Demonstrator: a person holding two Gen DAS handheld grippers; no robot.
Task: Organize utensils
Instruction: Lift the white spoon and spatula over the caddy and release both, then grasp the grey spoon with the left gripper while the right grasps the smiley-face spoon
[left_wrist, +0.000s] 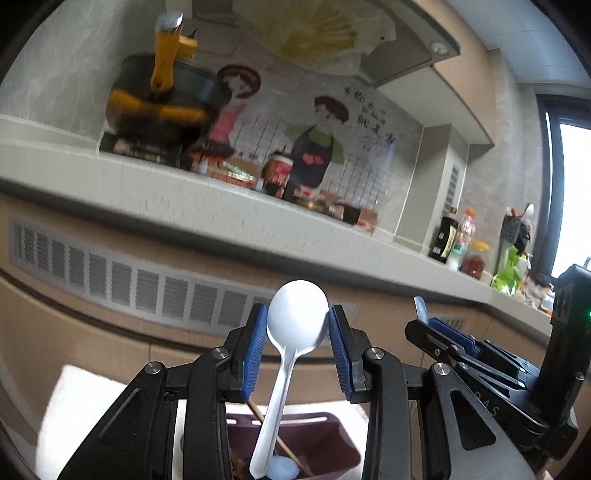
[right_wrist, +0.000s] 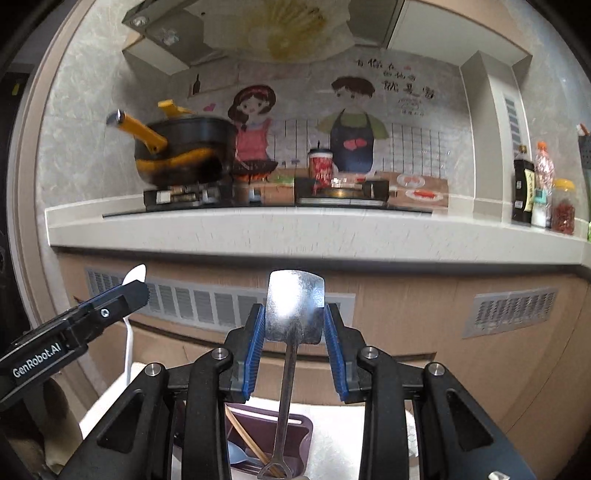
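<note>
Two grippers are raised side by side in front of a kitchen counter, each with its jaws narrowed on one utensil. The left gripper (left_wrist: 297, 334) clamps a white plastic spoon (left_wrist: 295, 317) by its bowl, which stands upright between the blue pads, the handle hanging down over a dark purple utensil holder (left_wrist: 325, 439). The right gripper (right_wrist: 294, 332) holds a metal shovel-shaped spoon (right_wrist: 295, 306) by its flat blade, handle pointing down toward the same holder (right_wrist: 299, 428). Inside the holder lie wooden chopsticks (right_wrist: 243, 435) and a pale blue spoon (right_wrist: 238, 458). It rests on a white tabletop (right_wrist: 347, 424). Behind, a black and yellow pot (right_wrist: 184, 151) sits on the stove.
</note>
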